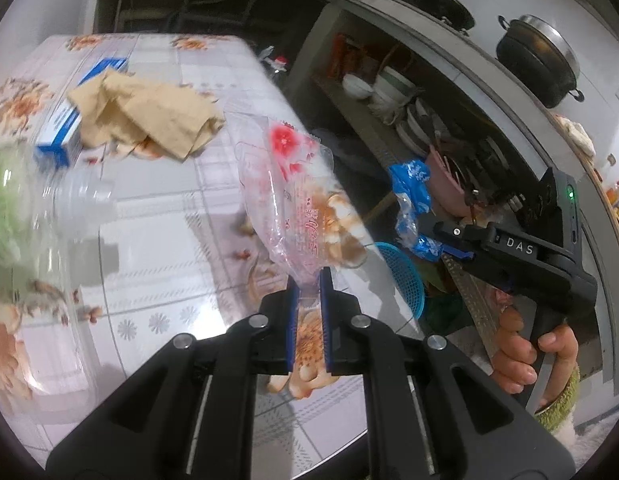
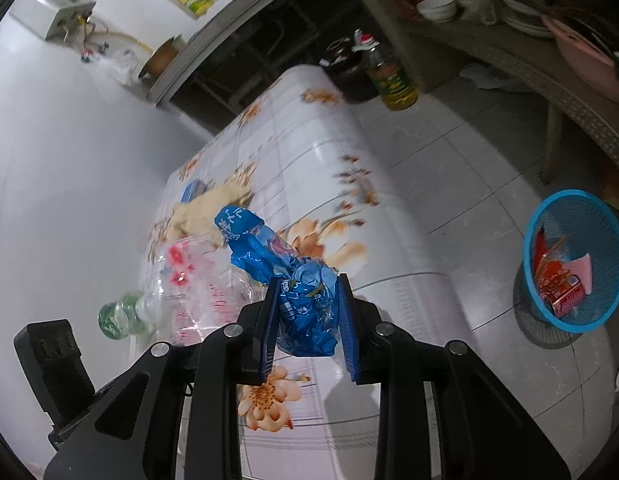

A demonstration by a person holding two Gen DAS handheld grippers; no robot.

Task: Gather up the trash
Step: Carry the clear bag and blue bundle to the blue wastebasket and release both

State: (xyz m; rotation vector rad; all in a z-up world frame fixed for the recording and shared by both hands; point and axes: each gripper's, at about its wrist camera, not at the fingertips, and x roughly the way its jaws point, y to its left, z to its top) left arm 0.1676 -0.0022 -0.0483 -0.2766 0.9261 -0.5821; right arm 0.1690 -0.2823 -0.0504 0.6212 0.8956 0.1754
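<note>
Over the flowered table (image 1: pixel 157 184), in the left wrist view, the left gripper (image 1: pixel 308 280) is clenched on the lower end of one clear wrapper (image 1: pixel 293 184) printed with red flowers, held up off the tabletop. One clear bottle (image 1: pixel 49 220) with a green label lies at the near left. Beyond it sit one blue-and-white box (image 1: pixel 65 136) and one crumpled brown paper (image 1: pixel 149 116), the paper partly over the box. At the right, the right gripper (image 1: pixel 441 240) is held level off the table's right edge by a bare hand (image 1: pixel 525 356) on its handle; it grasps one blue wrapper (image 1: pixel 413 200). One blue basket (image 1: pixel 405 280) shows below it.

From the right wrist view, the right gripper (image 2: pixel 309 300) grasps the crumpled blue wrapper (image 2: pixel 285 276) between its blue pads (image 2: pixel 347 312), above the table (image 2: pixel 329 152). The clear wrapper (image 2: pixel 189 280) hangs at the left with the bottle (image 2: pixel 125 316) beside it, the brown paper (image 2: pixel 205 208) and box (image 2: pixel 193 190) farther off. The basket (image 2: pixel 573 208) stands on the floor at the right, well apart from the gripper, with red and pink scraps (image 2: pixel 561 280) inside. One oil bottle (image 2: pixel 389 76) stands past the far end.
</note>
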